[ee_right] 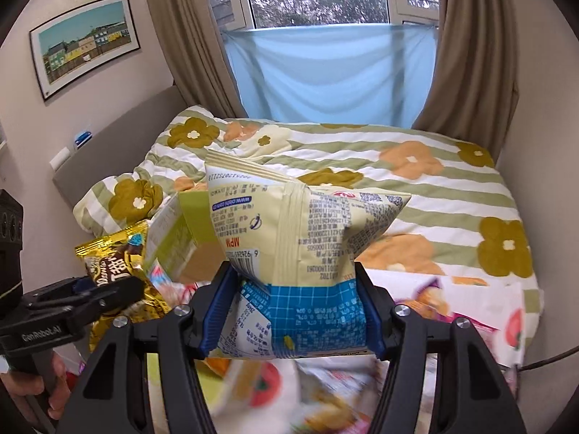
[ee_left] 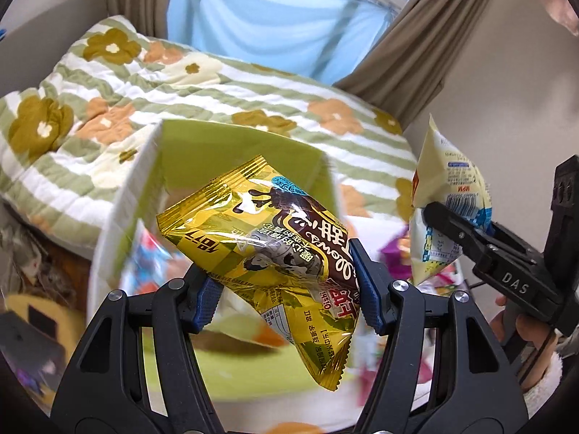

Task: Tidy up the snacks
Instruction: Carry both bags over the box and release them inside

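My left gripper (ee_left: 289, 289) is shut on a gold and brown snack bag (ee_left: 267, 238) and holds it in the air above an open green-lined cardboard box (ee_left: 152, 195). The gold bag also shows in the right wrist view (ee_right: 119, 271), with the left gripper (ee_right: 94, 296) at the far left. My right gripper (ee_right: 293, 311) is shut on a pale yellow and blue snack bag (ee_right: 300, 238), lifted above the bed. That bag (ee_left: 448, 202) and the right gripper (ee_left: 452, 231) appear at the right of the left wrist view.
A bed with a green-striped floral quilt (ee_right: 416, 188) fills the middle. Several loose snack packets (ee_right: 452, 307) lie blurred on its near end. The box (ee_right: 188, 231) stands at the left. Brown curtains (ee_right: 470, 54), a blue cloth and a window are behind.
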### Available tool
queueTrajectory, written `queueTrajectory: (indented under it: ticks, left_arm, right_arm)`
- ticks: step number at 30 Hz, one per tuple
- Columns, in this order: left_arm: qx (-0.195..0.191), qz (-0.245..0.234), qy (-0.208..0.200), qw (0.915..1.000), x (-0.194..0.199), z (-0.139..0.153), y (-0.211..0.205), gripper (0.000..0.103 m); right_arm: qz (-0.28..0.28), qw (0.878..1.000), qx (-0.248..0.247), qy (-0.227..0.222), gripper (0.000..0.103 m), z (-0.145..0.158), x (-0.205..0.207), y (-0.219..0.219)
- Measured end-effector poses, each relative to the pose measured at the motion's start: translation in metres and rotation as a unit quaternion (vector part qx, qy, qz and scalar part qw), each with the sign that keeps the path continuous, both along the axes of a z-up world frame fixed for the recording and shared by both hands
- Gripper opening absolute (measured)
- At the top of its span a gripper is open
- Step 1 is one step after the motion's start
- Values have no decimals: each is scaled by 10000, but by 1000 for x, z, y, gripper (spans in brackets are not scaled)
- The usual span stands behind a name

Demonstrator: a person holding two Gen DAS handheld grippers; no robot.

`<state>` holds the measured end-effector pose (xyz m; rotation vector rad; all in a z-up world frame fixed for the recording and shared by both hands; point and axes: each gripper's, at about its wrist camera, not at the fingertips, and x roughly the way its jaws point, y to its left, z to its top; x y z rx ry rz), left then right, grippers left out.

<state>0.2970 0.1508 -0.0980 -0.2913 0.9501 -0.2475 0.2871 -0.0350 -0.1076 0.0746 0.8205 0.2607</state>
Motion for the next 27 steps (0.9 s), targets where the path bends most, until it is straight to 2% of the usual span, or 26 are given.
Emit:
queueTrajectory:
  ticks: [8, 10, 12, 13, 19, 23, 27]
  left_arm:
    - [279, -656, 466, 9964, 88, -42, 41, 63]
    - [316, -706, 613, 9951, 102, -54, 46, 74]
    - [296, -700, 701, 9946, 110, -61, 51, 98]
    - [347, -659, 706, 9947, 114, -64, 53, 102]
    - [698, -637, 649, 9934, 107, -70, 57, 103]
    - [900, -413, 613, 9932, 98, -66, 62, 103]
    - [911, -301, 550, 9939, 91, -61, 67, 103]
  right_arm:
    - [-282, 9987, -33, 433, 58, -26, 54, 61]
    - [-304, 9981, -37, 538, 58, -32, 62, 67]
    - [-308, 9974, -81, 646, 58, -38, 69, 73]
    - [-304, 9972, -95, 671, 58, -40, 70, 74]
    - [-201, 9955, -38, 921, 58, -54, 84, 80]
    - [0, 9952, -239, 952, 58, -56, 90, 89]
    - [219, 9946, -178, 995, 58, -53, 99, 95]
